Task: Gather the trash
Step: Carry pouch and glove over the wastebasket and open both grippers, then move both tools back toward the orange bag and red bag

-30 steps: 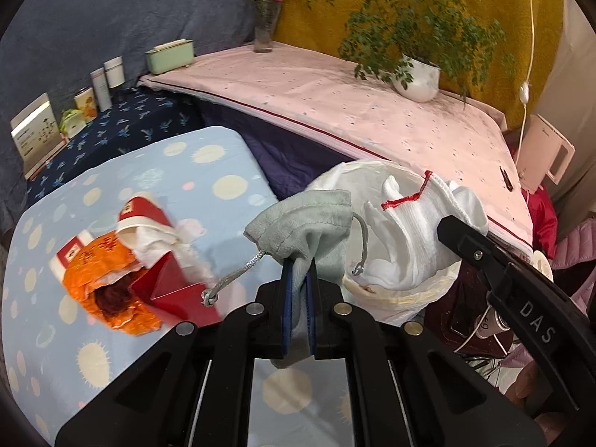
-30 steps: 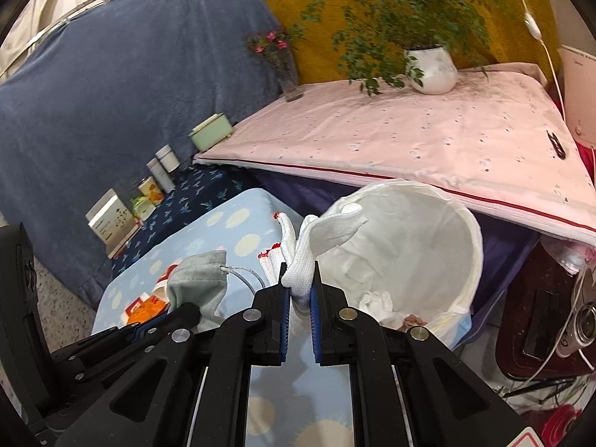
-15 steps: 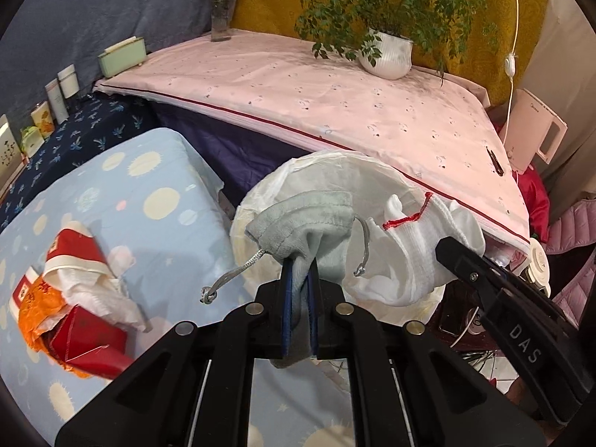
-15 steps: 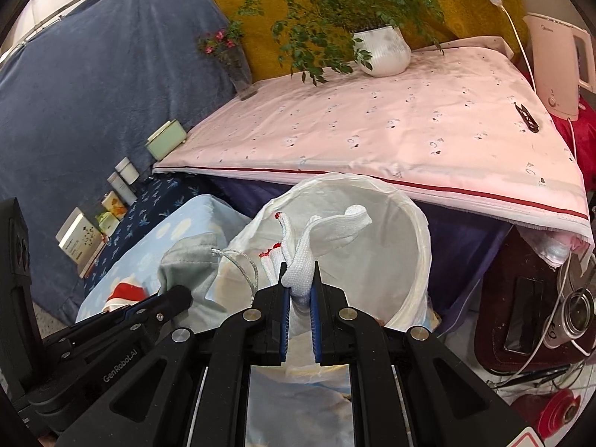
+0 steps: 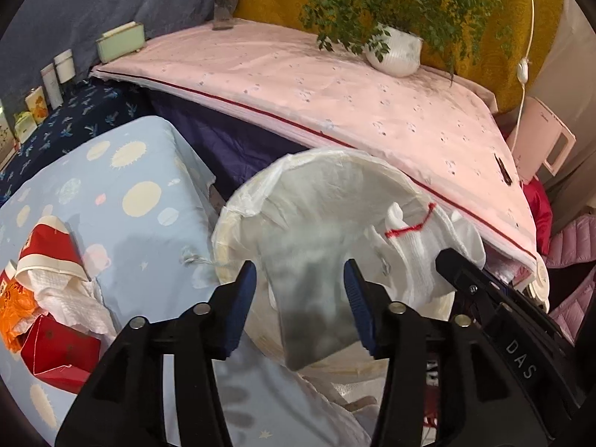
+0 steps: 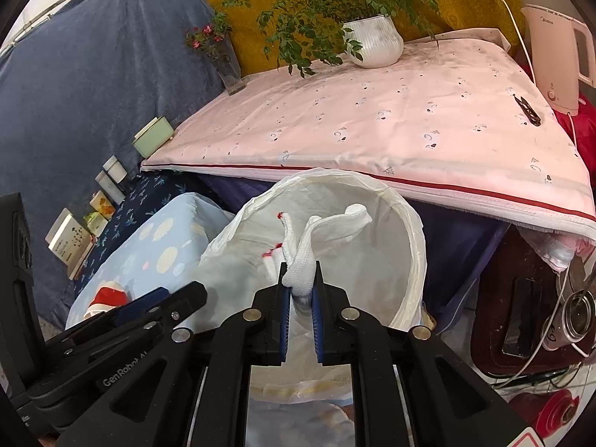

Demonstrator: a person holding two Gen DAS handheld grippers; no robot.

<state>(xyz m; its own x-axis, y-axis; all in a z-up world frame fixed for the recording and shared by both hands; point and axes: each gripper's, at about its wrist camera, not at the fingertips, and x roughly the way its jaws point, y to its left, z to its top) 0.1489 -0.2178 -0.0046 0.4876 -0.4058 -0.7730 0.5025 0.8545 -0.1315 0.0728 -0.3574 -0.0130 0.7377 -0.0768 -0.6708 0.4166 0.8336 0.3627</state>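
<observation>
- Left hand-held gripper (image 5: 300,292) jaws opening, grey pouch (image 5: 313,313) loose between them over the lined bin (image 5: 238,219)
- Right hand-held gripper (image 6: 300,294) clamps white glove (image 6: 301,260) above that bin

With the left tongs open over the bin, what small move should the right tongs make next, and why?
Probably open the right tongs and let go. They are shut on the white glove, which hangs over the mouth of the lined trash bin. The left tongs are opening, and the blurred grey pouch between them looks loose, dropping into the same bin.
</observation>
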